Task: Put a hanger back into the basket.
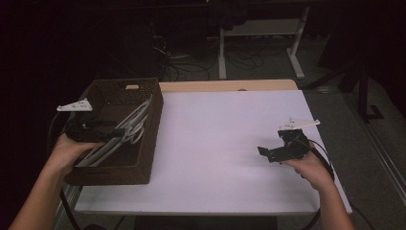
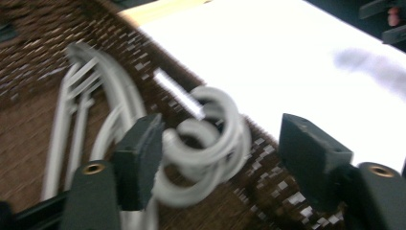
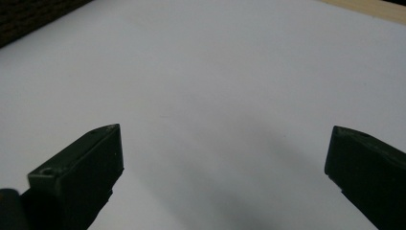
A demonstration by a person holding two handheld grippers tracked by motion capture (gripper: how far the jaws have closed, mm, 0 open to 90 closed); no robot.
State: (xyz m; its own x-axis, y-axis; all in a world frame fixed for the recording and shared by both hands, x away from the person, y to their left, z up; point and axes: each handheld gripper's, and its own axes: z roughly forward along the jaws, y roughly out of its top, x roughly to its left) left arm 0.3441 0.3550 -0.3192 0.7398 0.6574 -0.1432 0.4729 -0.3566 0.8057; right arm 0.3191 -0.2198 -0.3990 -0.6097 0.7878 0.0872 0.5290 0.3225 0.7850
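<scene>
The left gripper [image 2: 220, 158] stood with jaws apart around the hooks of white plastic hangers [image 2: 206, 139], one pad beside them, the other clear. The bundle lay in the brown woven basket [image 1: 143, 167] at the table's left edge, hooks resting on the rim. The right gripper [image 1: 268, 152] waited wide and empty near the white table's [image 1: 215, 143] right edge. Drawing straight back would likely avoid snagging a hook.

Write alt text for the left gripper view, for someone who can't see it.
White clothes hangers lie in a brown woven basket, their hooks bunched between the open left tongs. The left pad is against the hooks and the right pad stands clear. A white table lies beyond.
</scene>
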